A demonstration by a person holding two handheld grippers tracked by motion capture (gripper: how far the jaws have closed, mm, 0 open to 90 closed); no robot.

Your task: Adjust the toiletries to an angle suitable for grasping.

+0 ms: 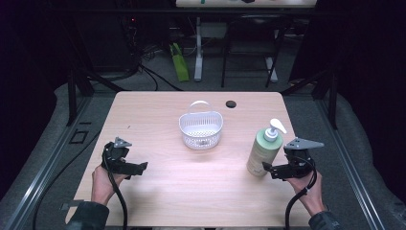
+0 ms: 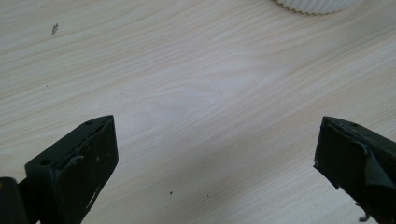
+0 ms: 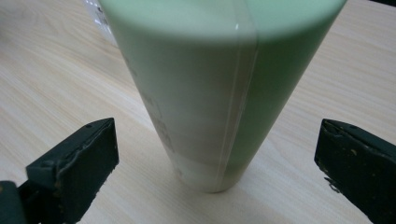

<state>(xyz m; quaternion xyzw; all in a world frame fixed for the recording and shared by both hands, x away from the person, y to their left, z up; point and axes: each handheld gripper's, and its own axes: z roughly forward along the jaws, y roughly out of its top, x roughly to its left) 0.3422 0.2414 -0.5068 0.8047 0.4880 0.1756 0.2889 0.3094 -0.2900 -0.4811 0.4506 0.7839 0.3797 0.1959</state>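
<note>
A pale green pump bottle (image 1: 264,149) with a white pump head stands upright on the right half of the wooden table (image 1: 158,182). My right gripper (image 1: 272,168) is open at the bottle's base, its jaws wide apart on either side of the bottle (image 3: 210,93) without touching it. A white perforated basket (image 1: 201,128) with a thin handle sits at the table's middle. My left gripper (image 1: 139,167) is open over bare wood at the front left, with nothing between its jaws (image 2: 215,163). The basket's ribbed rim (image 2: 317,4) peeks in at the top of the left gripper view.
A small dark round disc (image 1: 231,103) lies near the table's far edge. Black frame rails run along both sides of the table. Beyond the far edge are table legs, cables and a green object (image 1: 178,62) on the floor.
</note>
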